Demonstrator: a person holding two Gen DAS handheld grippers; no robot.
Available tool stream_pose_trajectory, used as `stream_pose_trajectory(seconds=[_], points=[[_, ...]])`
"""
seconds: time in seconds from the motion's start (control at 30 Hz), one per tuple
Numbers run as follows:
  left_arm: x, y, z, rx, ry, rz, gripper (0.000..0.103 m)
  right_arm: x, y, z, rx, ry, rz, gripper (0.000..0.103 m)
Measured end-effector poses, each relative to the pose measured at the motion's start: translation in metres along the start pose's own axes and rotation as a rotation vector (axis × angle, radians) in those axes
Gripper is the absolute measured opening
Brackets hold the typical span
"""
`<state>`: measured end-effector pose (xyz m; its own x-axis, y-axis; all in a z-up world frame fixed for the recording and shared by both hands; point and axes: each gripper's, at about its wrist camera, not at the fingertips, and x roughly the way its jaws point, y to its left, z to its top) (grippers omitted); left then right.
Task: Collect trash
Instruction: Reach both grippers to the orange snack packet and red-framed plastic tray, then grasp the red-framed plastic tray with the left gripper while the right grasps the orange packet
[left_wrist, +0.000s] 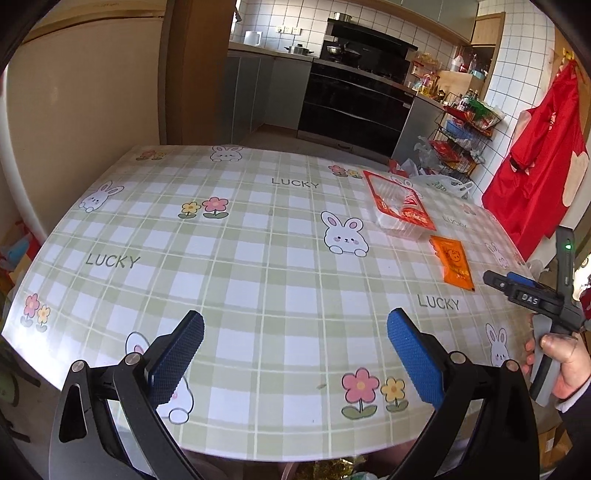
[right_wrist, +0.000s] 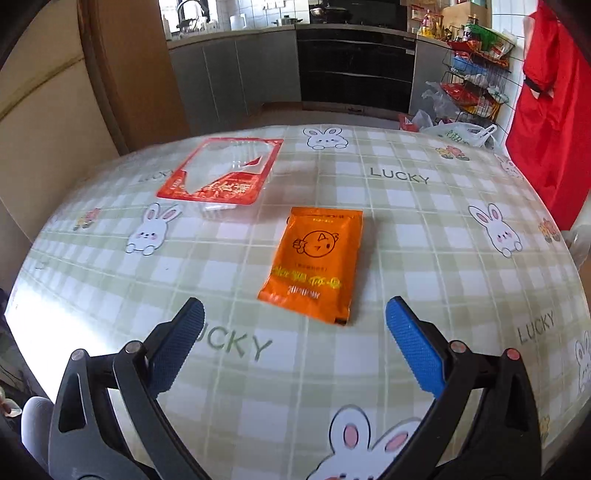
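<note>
My left gripper (left_wrist: 295, 354) hangs with jaws spread wide and nothing between them, over a bare stretch of the checked tablecloth (left_wrist: 236, 266). Further right lies the clear plastic tray with torn red film (right_wrist: 218, 173), well apart from either tool. Next, the orange sachet (right_wrist: 314, 266) lies flat just ahead of my right gripper (right_wrist: 295, 350), which is likewise spread and empty. I judge the sachet is the piece in hand. Being flat and thin, it calls for a low approach: one pad sliding under the near edge, then closing firmly so it does not slip.
</note>
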<state>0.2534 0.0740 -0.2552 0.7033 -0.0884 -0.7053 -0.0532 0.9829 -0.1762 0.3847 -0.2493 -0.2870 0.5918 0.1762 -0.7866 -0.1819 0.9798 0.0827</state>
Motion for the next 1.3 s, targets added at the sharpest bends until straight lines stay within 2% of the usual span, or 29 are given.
stream_pose_trajectory(seconds=[0.13,0.23,0.3,0.33,0.37,0.4,0.47,0.5,0.57,0.7,0.8,0.87,0.93,0.97,1.03,1.13,1.3], points=[[0.023,-0.018,0.022,0.063,-0.029,-0.01,0.097,0.05,-0.014,0.02,0.096,0.115,-0.032,0.097],[0.039,-0.028,0.036,0.085,-0.05,-0.052,0.097,0.066,-0.011,0.029,0.043,0.118,-0.059,0.096],[0.048,-0.036,0.045,0.093,-0.096,-0.033,0.097,0.077,-0.008,0.032,0.006,0.148,-0.058,0.095],[0.053,-0.039,0.048,0.092,-0.12,-0.018,0.097,0.082,-0.008,0.033,0.008,0.16,-0.06,0.092],[0.059,-0.042,0.053,0.087,-0.133,-0.013,0.097,0.086,-0.01,0.034,0.026,0.174,-0.058,0.084],[0.068,-0.046,0.059,0.076,-0.133,-0.025,0.097,0.09,-0.013,0.034,0.049,0.185,-0.051,0.084],[0.084,-0.052,0.071,0.045,-0.12,-0.059,0.097,0.092,-0.014,0.036,0.049,0.175,-0.061,0.076],[0.091,-0.055,0.076,0.03,-0.117,-0.081,0.097,0.093,-0.012,0.036,0.01,0.183,-0.056,0.073],[0.105,-0.06,0.089,-0.004,-0.113,-0.114,0.097,0.088,-0.013,0.034,-0.012,0.184,-0.016,0.063],[0.135,-0.071,0.111,-0.052,-0.092,-0.169,0.097,0.075,-0.019,0.027,-0.038,0.163,0.012,0.057],[0.161,-0.083,0.123,-0.092,-0.059,-0.229,0.097,0.06,-0.031,0.023,0.011,0.142,0.076,0.056],[0.178,-0.09,0.128,-0.131,-0.036,-0.223,0.095,0.047,-0.034,0.018,0.029,0.118,0.085,0.056],[0.194,-0.099,0.131,-0.128,-0.012,-0.222,0.081,0.036,-0.038,0.014,0.043,0.094,0.097,0.056],[0.2,-0.103,0.13,-0.113,-0.006,-0.213,0.078,0.032,-0.039,0.012,0.046,0.084,0.103,0.056],[0.209,-0.113,0.133,-0.067,0.001,-0.186,0.064,0.024,-0.041,0.009,0.05,0.068,0.121,0.056],[0.222,-0.118,0.134,-0.051,-0.004,-0.148,0.062,0.017,-0.041,0.004,0.051,0.057,0.132,0.056],[0.254,-0.117,0.133,-0.049,0.077,-0.085,0.061,0.004,-0.046,-0.001,0.106,0.04,0.161,0.056]])
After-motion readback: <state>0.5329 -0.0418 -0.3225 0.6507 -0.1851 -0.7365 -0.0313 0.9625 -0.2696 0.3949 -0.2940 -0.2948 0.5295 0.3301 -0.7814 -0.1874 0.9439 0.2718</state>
